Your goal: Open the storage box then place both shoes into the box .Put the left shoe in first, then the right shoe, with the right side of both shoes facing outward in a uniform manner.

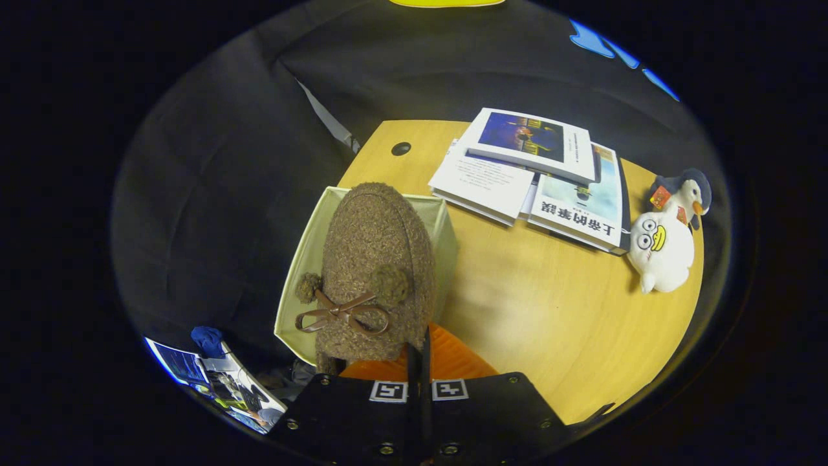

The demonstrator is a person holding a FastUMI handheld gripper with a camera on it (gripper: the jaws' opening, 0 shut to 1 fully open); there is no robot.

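A brown fuzzy shoe [378, 272] with a ribbon bow and two pompoms hangs toe-forward just ahead of my fingers. My gripper [419, 353] is shut on the shoe's rear edge, its fingers nearly together. The shoe hovers over the open pale-green storage box [299, 265], which stands at the near left corner of the wooden table [550, 310]. The box's inside is mostly hidden by the shoe. An orange surface [453, 362] shows below the shoe, right by the fingers; I cannot tell what it is.
A stack of books [530, 175] lies at the table's far side. A white plush duck [663, 249] and a dark plush penguin [689, 191] sit at the right edge. Papers and a blue object [207, 372] lie on the floor left of the box.
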